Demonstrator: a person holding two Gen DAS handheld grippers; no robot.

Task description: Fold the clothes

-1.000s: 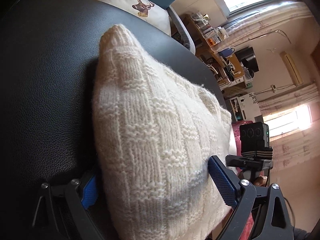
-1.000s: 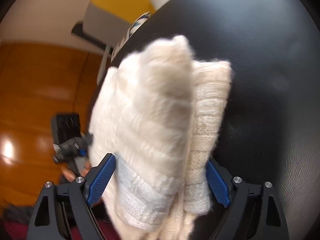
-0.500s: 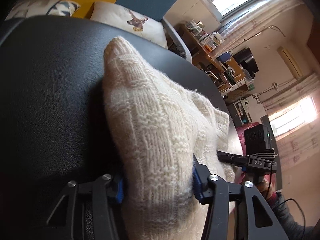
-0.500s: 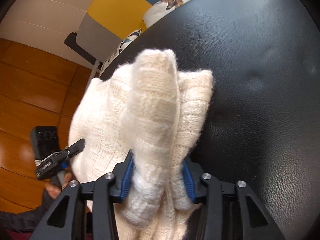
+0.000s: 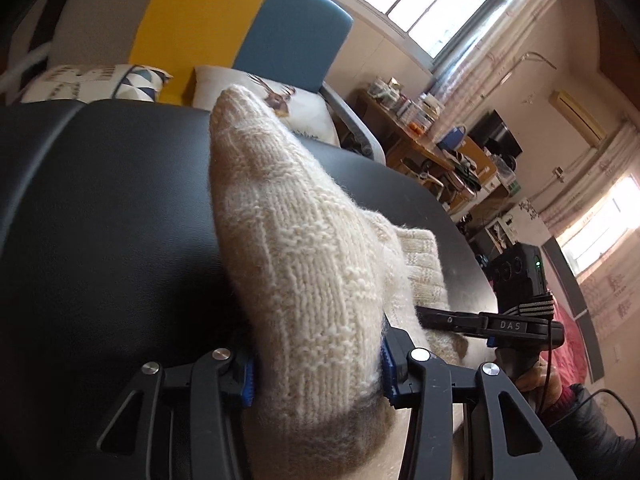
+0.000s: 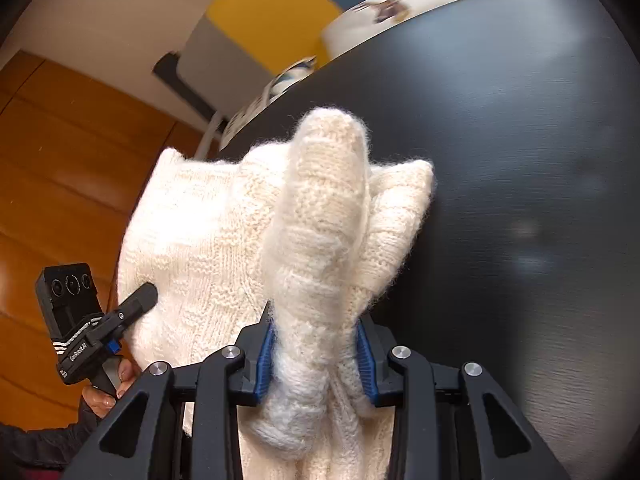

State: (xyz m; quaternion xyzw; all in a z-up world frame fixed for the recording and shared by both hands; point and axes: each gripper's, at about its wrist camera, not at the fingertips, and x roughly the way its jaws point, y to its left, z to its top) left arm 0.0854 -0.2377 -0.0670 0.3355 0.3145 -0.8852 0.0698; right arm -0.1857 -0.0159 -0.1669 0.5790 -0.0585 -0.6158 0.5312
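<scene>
Gripping the cream sweater (image 5: 304,280) with both claws, left claw (image 5: 316,372) and right claw (image 6: 316,356) clamped on bunched edges over the black table (image 6: 520,160); I judge folding midway, layers still unflattened

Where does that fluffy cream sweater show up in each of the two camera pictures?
Left wrist view: cream sweater fills the centre, pinched low by the left gripper.
Right wrist view: sweater centre-left, bunched in the right gripper.
Shared landmark: the black table beneath it.
</scene>
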